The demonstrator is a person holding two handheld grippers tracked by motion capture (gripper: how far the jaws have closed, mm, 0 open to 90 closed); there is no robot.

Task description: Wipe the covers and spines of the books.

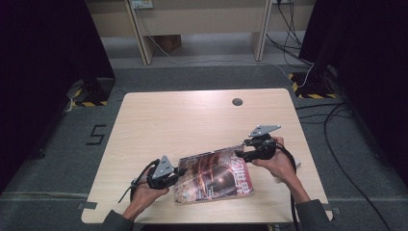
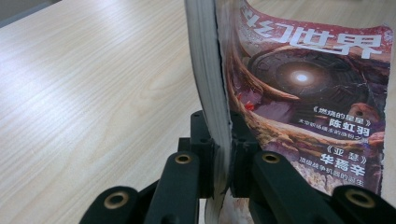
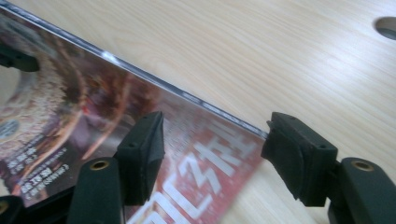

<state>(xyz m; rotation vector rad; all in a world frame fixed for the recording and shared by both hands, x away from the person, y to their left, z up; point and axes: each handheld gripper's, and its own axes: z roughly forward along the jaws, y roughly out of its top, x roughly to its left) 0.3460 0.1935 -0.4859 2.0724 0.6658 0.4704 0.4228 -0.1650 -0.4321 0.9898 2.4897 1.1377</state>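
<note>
My left gripper (image 2: 219,172) has its jaws pinched tight on the edge of the magazine (image 1: 214,174), the stack of pages caught between the pads and bowing up away from me in the left gripper view. My right gripper (image 3: 212,158) stands with its jaws spread apart; one pad hovers over the cover near the big white title and the other sits just off the magazine's corner above bare wood, neither pressing on anything that I can see. From the high view, the magazine lies on the near part of the table (image 1: 192,115), cover up, between my two hands, the left gripper (image 1: 179,172) at its left edge and the right gripper (image 1: 239,153) at its far right corner. I judge that I am mid-handling, with the left side secured and the right side not gripped. The next move, as I see it, calls for either lining the right jaws up on that corner edge and closing, or drawing the right gripper clear so the left can lift or turn the magazine alone.
</note>
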